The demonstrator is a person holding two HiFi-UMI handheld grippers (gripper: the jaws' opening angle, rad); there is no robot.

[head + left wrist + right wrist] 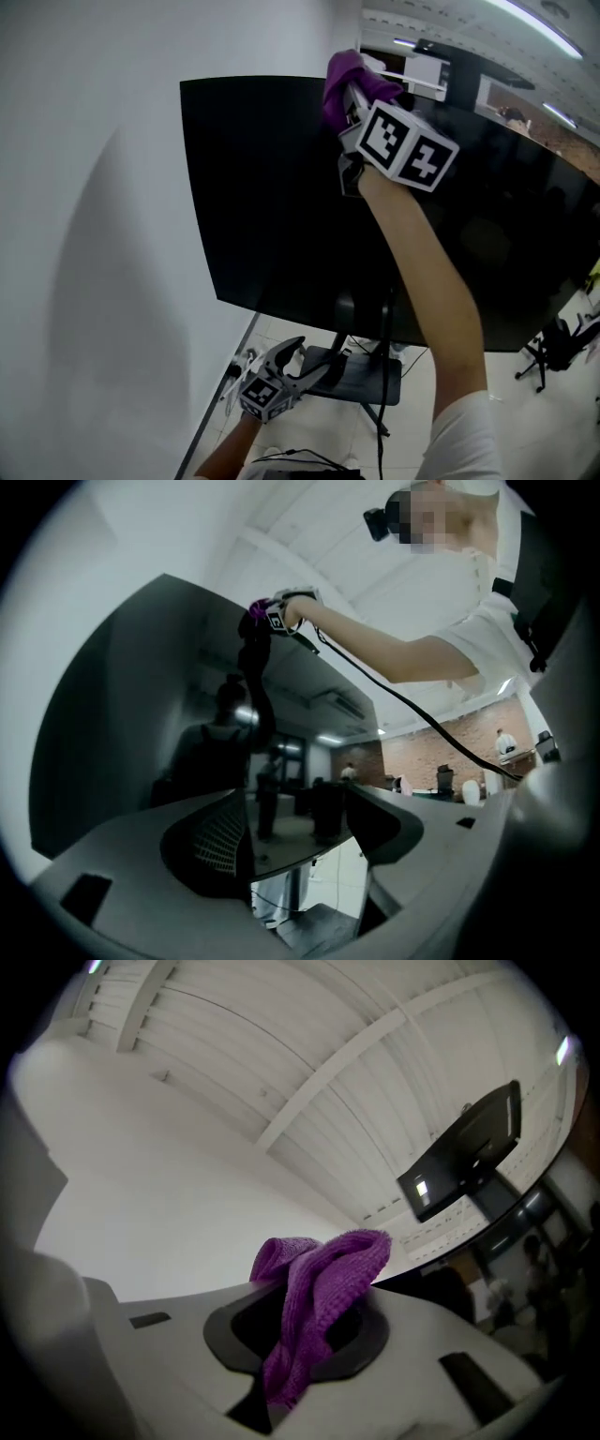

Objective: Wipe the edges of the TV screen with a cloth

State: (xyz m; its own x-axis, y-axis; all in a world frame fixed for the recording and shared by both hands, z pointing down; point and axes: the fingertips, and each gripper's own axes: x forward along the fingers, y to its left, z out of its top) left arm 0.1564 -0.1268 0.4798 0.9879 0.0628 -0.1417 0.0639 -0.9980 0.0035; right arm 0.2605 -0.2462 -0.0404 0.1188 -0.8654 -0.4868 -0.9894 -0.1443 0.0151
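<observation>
A large black TV screen stands on a floor stand against a white wall. My right gripper is raised to the screen's top edge, shut on a purple cloth that touches that edge. In the right gripper view the purple cloth is bunched between the jaws, with the screen's dark edge at the right. My left gripper hangs low near the stand with its jaws open and nothing in them. In the left gripper view the TV screen fills the left, with the purple cloth at its top.
The TV stand's dark base and pole sit on the pale floor below the screen. A black cable hangs beside the pole. The white wall lies to the left. A black office chair is at the right edge.
</observation>
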